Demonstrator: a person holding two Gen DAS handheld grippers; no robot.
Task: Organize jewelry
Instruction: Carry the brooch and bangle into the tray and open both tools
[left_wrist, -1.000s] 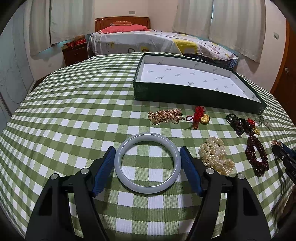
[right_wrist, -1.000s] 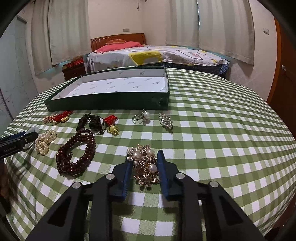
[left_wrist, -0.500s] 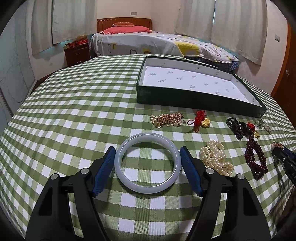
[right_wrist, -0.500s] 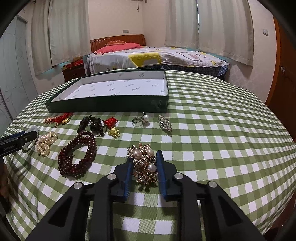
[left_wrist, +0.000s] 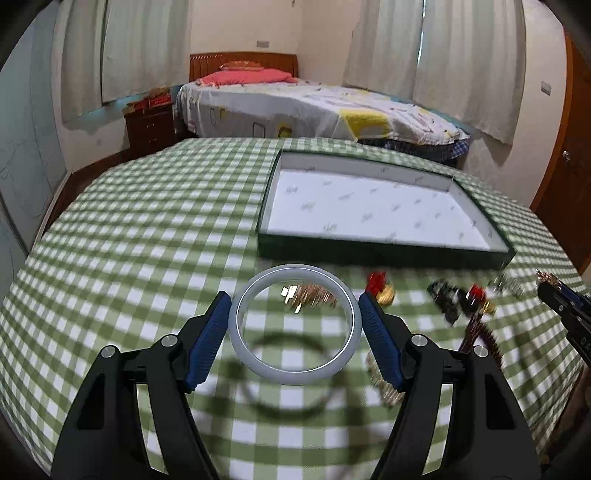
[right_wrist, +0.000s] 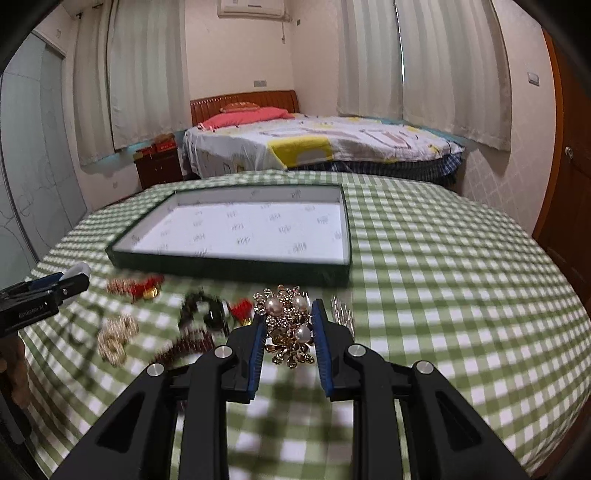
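My left gripper is shut on a pale jade bangle and holds it in the air above the checked tablecloth; its shadow lies below. My right gripper is shut on a gold and pearl brooch, also lifted off the cloth. The dark green jewelry box with a white lining stands open ahead of both grippers; it also shows in the right wrist view. Other pieces lie on the cloth in front of it: a gold chain, a red and gold charm, dark red beads.
In the right wrist view a pearl bracelet, a dark knotted piece and a small sparkly pin lie on the cloth. The left gripper's tip shows at the left. A bed stands behind the table.
Both grippers have risen off the table and moved toward the box, the left carrying the bangle and the right carrying the brooch. The loose pieces stay on the cloth.
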